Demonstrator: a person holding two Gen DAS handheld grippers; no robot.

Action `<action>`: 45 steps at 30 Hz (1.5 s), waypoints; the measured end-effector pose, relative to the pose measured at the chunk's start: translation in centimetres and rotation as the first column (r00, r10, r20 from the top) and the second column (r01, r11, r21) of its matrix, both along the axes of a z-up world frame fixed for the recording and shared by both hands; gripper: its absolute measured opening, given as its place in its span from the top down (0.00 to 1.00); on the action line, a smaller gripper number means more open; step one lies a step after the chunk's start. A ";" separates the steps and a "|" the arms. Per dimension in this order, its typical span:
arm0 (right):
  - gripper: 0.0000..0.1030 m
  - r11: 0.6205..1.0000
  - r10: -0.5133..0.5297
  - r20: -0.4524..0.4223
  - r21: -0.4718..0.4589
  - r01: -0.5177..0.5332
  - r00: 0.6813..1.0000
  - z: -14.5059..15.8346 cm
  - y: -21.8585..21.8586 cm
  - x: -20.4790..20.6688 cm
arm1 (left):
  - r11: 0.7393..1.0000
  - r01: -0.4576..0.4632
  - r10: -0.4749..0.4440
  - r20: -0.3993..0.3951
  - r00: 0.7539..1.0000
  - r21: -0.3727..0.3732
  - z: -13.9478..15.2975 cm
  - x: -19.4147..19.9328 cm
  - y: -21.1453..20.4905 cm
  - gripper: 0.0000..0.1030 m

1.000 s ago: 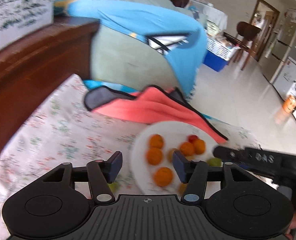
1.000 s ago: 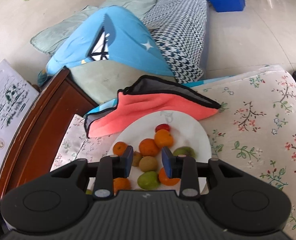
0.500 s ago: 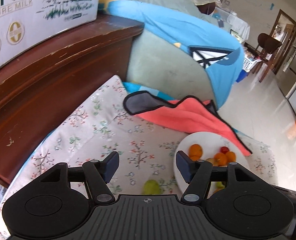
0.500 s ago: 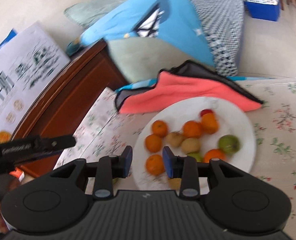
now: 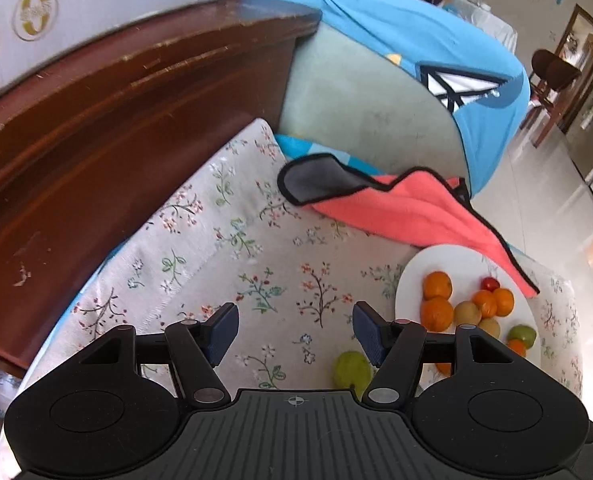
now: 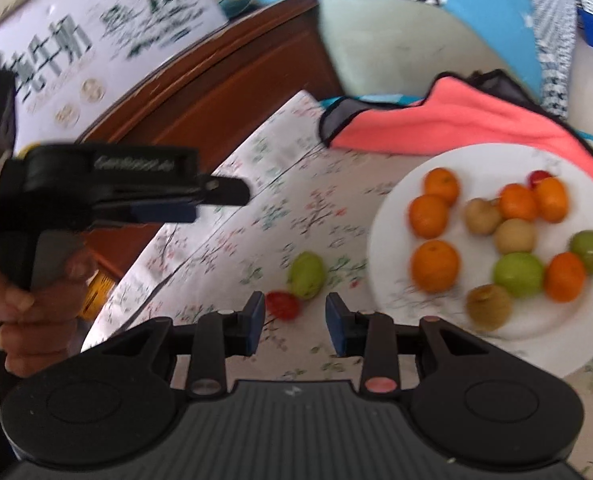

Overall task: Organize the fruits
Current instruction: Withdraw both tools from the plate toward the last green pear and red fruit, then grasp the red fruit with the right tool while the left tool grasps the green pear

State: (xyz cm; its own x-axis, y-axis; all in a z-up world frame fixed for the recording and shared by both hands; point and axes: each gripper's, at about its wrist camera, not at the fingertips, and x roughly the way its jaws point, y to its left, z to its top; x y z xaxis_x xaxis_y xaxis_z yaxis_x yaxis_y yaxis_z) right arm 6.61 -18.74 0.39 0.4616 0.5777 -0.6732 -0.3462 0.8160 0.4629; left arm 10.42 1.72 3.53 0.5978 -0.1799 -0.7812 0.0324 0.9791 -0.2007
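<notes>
A white plate [image 6: 392, 216] on the floral cloth holds several oranges, green fruits, brown fruits and a small red one; it also shows in the left wrist view [image 5: 412, 276]. A green fruit [image 6: 306, 275] and a small red fruit [image 6: 282, 305] lie on the cloth left of the plate. The green fruit shows in the left wrist view [image 5: 350, 368] beside the right fingertip. My right gripper [image 6: 295, 322] is open and empty just in front of these two fruits. My left gripper [image 5: 295, 330] is open and empty over the cloth; it shows from the side in the right wrist view [image 6: 200, 200].
A coral cloth with black trim [image 5: 400, 204] lies behind the plate. A brown wooden board [image 5: 116, 120] runs along the left with a milk carton [image 5: 76, 0] on top. A blue and green cushion [image 5: 396, 92] stands behind.
Both grippers have swung left, away from the plate. The loose green and red fruits have come into view ahead of the right gripper. Both stay open.
</notes>
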 end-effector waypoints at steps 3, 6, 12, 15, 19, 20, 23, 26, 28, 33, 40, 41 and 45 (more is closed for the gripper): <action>0.66 1.000 0.029 0.001 -0.010 -0.029 1.000 -0.6 1.3 -0.1 | 1.000 0.006 -0.006 0.000 1.000 0.011 -0.2 0.2 -0.1 0.39; 0.66 0.999 0.032 0.008 -0.042 -0.031 0.999 -1.3 2.2 -0.2 | 1.000 0.002 -0.002 -0.009 1.000 0.016 -0.5 0.3 0.1 0.39; 0.61 0.996 0.012 0.007 -0.090 -0.011 1.000 -2.3 3.3 0.0 | 1.000 -0.001 0.001 -0.020 1.000 0.014 -0.7 0.4 0.4 0.39; 0.61 0.996 0.001 0.027 -0.094 0.002 1.000 -2.4 3.7 0.1 | 1.000 -0.004 0.005 -0.020 1.000 0.006 -0.6 0.4 0.6 0.37; 0.61 0.994 -0.005 0.054 -0.109 0.011 0.999 -2.5 4.4 0.3 | 1.000 -0.009 0.010 -0.022 1.000 0.010 -0.7 0.4 0.6 0.36; 0.61 0.994 -0.005 0.059 -0.112 0.012 0.998 -2.5 4.5 0.3 | 1.000 -0.010 0.010 -0.023 1.000 0.009 -0.7 0.4 0.6 0.36; 0.75 0.990 0.004 0.076 -0.140 0.007 0.997 -2.6 4.9 0.2 | 1.000 -0.004 0.004 -0.032 0.999 0.004 -0.8 0.4 0.3 0.36; 0.78 0.989 0.014 0.080 -0.149 -0.002 0.997 -2.5 4.8 0.0 | 1.000 0.006 -0.006 -0.042 0.999 0.003 -1.1 0.4 -0.1 0.36; 0.79 0.989 0.019 0.076 -0.150 -0.008 0.997 -2.4 4.5 -0.2 | 1.000 0.019 -0.019 -0.050 0.999 -0.003 -1.3 0.3 -0.5 0.36; 0.79 0.987 0.015 0.075 -0.159 -0.002 0.997 -1.8 3.2 -1.0 | 0.999 0.054 -0.054 -0.059 0.997 0.004 -1.8 0.0 -1.8 0.36; 0.79 0.987 -0.010 0.072 -0.158 0.021 0.997 -0.7 0.8 -1.9 | 0.993 0.109 -0.106 -0.076 0.991 0.042 -3.2 -0.5 -3.8 0.37; 0.79 0.987 -0.017 0.072 -0.158 0.028 0.997 -0.5 0.5 -2.0 | 0.992 0.117 -0.113 -0.080 0.990 0.046 -3.4 -0.5 -4.0 0.37; 0.79 0.987 -0.041 0.068 -0.151 0.051 0.997 -0.2 -1.1 -2.3 | 0.988 0.145 -0.140 -0.085 0.987 0.059 -4.0 -0.7 -5.1 0.39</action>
State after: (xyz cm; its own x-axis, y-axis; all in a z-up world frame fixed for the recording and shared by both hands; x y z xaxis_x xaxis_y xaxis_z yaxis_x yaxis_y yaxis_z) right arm 4.30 -19.81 0.22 0.5302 0.4480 -0.7199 -0.3319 0.8909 0.3100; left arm 9.76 -3.34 -0.51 0.5047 -0.2058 -0.8384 0.1588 0.9767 -0.1441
